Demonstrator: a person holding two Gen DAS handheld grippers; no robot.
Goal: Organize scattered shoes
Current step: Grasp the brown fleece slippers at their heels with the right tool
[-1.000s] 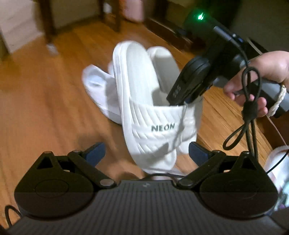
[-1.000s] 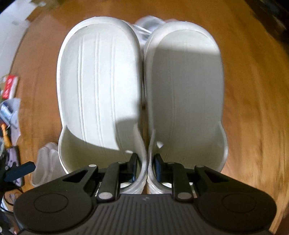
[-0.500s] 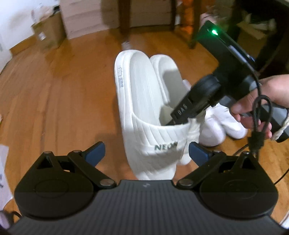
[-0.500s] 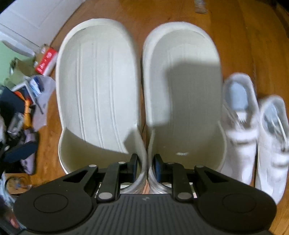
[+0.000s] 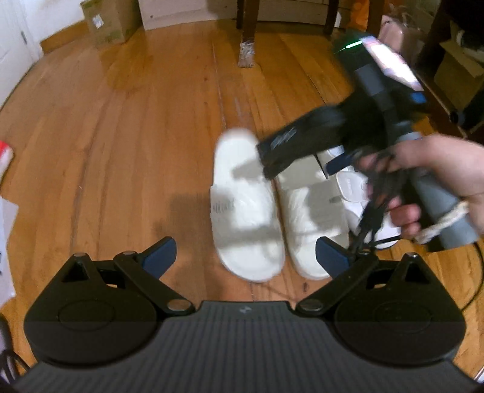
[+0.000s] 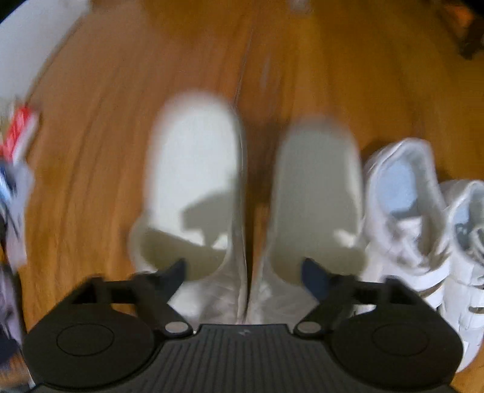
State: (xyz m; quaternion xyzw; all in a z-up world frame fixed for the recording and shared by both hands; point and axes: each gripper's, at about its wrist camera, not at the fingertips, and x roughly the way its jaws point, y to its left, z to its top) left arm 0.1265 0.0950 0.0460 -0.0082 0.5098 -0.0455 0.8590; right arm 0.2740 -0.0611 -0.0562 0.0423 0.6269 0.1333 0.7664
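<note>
Two white slides lie side by side on the wood floor: the left slide (image 5: 242,205) (image 6: 193,187) and the right slide (image 5: 308,217) (image 6: 314,187). A pair of white sneakers (image 6: 417,217) stands right beside them, partly hidden by the hand in the left wrist view (image 5: 354,187). My right gripper (image 6: 243,269) is open above the slides, holding nothing; it also shows in the left wrist view (image 5: 290,157), blurred. My left gripper (image 5: 245,254) is open and empty, hovering in front of the slides.
A chair leg (image 5: 246,36) and a cardboard box (image 5: 112,24) stand at the far side of the floor. Clutter lies at the left edge (image 6: 15,157). Boxes and bags sit at the far right (image 5: 453,69).
The right gripper, shut on both slides before, has opened and pulled back. The slides now lie flat on the floor next to the sneakers. The left gripper has drawn back.
</note>
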